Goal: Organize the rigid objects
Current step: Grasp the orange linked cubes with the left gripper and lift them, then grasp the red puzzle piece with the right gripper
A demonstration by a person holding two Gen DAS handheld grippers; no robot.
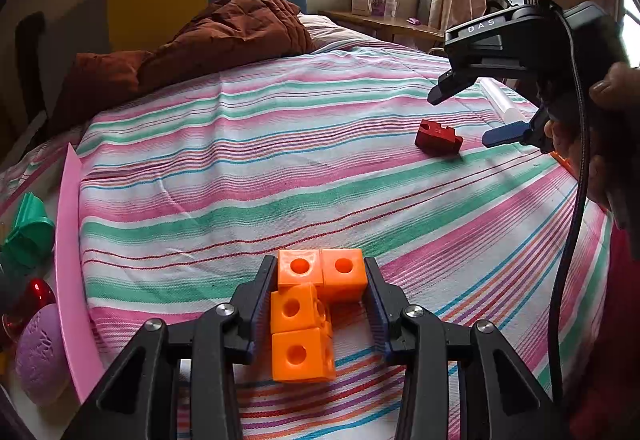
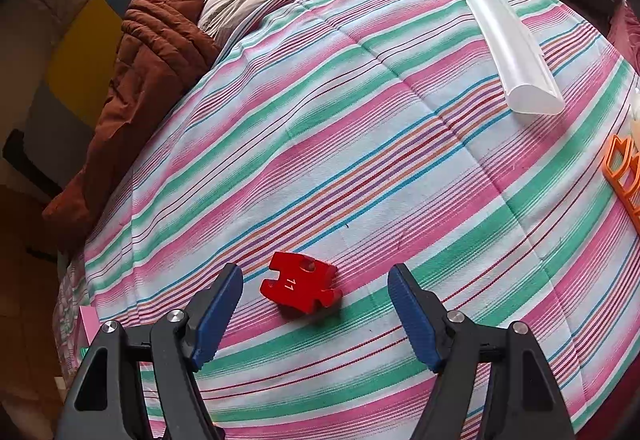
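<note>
My left gripper (image 1: 322,282) is shut on an orange piece made of linked cubes (image 1: 308,316), its pads pressing the two top cubes, held just above the striped bedspread (image 1: 280,160). A red puzzle-shaped block (image 1: 438,138) lies further off on the bedspread, at the right. In the right wrist view that red block (image 2: 300,290), marked 11, lies between and just beyond the blue pads of my right gripper (image 2: 316,294), which stands open and apart from it. My right gripper (image 1: 460,116) also shows in the left wrist view, hovering beside the red block.
A pink tray edge (image 1: 70,260) lies at the left with a green cup (image 1: 28,232), a purple ball (image 1: 40,356) and a red object (image 1: 38,294) beyond it. A white tube (image 2: 516,56) and an orange frame (image 2: 624,172) lie at the right. A brown quilt (image 1: 208,36) is bunched at the far side.
</note>
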